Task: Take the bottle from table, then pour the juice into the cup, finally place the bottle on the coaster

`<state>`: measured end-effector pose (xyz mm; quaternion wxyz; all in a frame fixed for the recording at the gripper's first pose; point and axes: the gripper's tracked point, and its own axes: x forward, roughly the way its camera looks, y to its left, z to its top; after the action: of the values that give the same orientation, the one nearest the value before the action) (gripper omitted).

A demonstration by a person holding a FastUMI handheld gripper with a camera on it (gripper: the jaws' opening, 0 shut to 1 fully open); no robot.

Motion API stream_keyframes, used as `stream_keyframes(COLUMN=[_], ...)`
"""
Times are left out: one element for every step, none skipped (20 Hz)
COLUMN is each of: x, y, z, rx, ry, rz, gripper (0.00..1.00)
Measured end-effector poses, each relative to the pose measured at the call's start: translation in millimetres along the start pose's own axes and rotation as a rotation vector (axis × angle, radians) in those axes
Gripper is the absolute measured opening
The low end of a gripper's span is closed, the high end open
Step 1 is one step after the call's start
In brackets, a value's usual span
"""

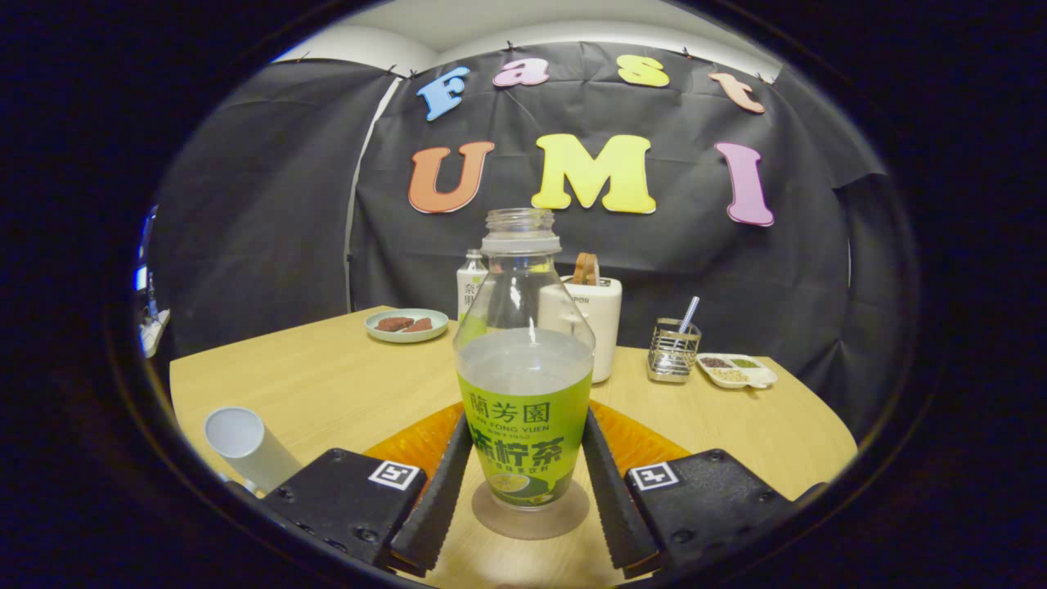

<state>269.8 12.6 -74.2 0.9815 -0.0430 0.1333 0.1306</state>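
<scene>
A clear, uncapped bottle [524, 384] with a green label stands upright between my fingers, about half full of pale liquid. My gripper [523, 491] is shut on it, with the left finger [438, 495] and the right finger [609, 491] against the sides of the label. Under the bottle's base the table shows a round greyish patch [564, 515]; I cannot tell whether it is a mat or a shadow. An orange ribbed coaster [413, 446] lies just behind the bottle, partly hidden by the fingers. A white cup [245, 448] stands to the left of my left finger.
On the wooden table [327, 380], beyond the bottle, stand a white toaster [601, 319] and a second small bottle [469, 282]. A plate with brown pieces [406, 325] is at the back left. A wire holder [674, 350] and a divided dish [736, 370] are at the back right.
</scene>
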Motion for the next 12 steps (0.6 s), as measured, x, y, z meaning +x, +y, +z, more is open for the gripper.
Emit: stream_keyframes(x=[1.0, 3.4, 4.2, 3.9, 3.7, 4.1, 4.0, 4.6, 3.3, 3.3, 2.9, 4.0], y=[-0.4, 0.4, 0.5, -1.0, -1.6, -1.9, -1.8, -1.7, -2.5, -2.3, -3.1, -3.4], z=[-1.8, -5.9, -9.3, -8.3, -8.9, -9.2, -8.2, -8.6, -7.8, -7.6, -8.0, -8.4], rx=[0.002, 0.004, 0.007, 0.013, 0.014, 0.013, 0.013, 0.01, 0.01, 0.01, 0.009, 0.009], ry=[0.003, 0.012, 0.02, 0.015, 0.016, 0.017, 0.017, 0.017, 0.014, 0.013, 0.013, 0.013], rz=[0.001, 0.003, 0.005, 0.002, -0.001, -0.003, -0.001, -0.002, -0.004, -0.006, -0.005, -0.004], gripper=[0.79, 0.79, 0.8, 0.8, 0.8, 0.8, 0.81, 0.82, 0.82, 0.83, 0.83, 0.84])
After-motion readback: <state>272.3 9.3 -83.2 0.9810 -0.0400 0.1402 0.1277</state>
